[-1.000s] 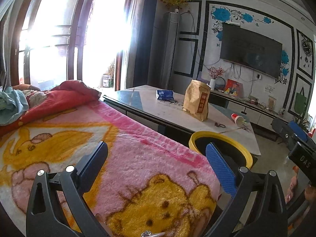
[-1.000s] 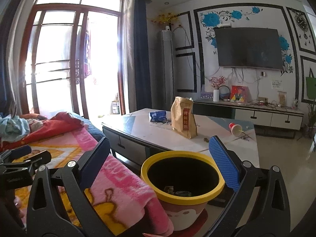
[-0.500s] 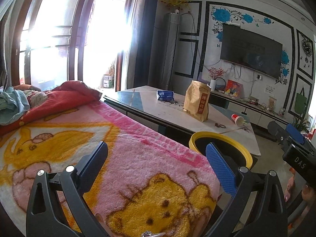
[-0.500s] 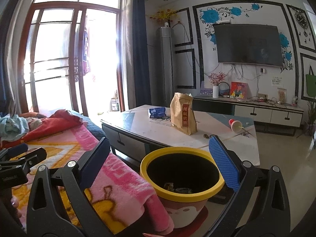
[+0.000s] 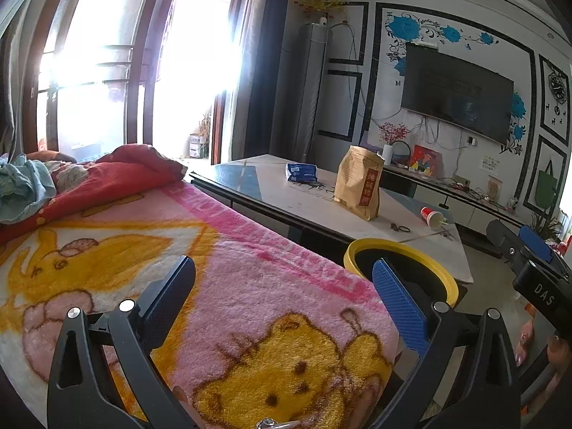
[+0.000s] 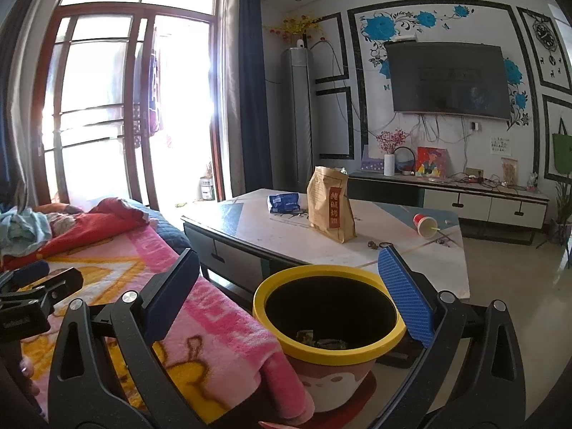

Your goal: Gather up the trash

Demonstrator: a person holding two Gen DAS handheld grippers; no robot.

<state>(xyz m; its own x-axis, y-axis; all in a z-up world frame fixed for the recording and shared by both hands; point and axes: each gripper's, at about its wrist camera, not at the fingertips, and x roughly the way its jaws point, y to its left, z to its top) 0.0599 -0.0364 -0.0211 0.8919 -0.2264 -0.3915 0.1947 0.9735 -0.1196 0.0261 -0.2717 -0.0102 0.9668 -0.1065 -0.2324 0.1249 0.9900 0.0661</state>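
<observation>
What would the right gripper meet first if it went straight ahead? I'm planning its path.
Probably the yellow-rimmed trash bin, low between the open right gripper fingers; above it, the white coffee table. Depth is unclear.

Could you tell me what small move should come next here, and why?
Probably reach the right gripper forward over the yellow-rimmed bin toward the tipped red paper cup on the table. Both grippers are open and empty, and the cup looks like the nearest trash.

A soft pink blanket with yellow bears (image 5: 250, 286) covers the bed. A big black flat TV (image 6: 448, 80) hangs on the wall. A tall grey air cooler (image 6: 296, 118) stands beside the dark blue curtain (image 6: 254, 82).
</observation>
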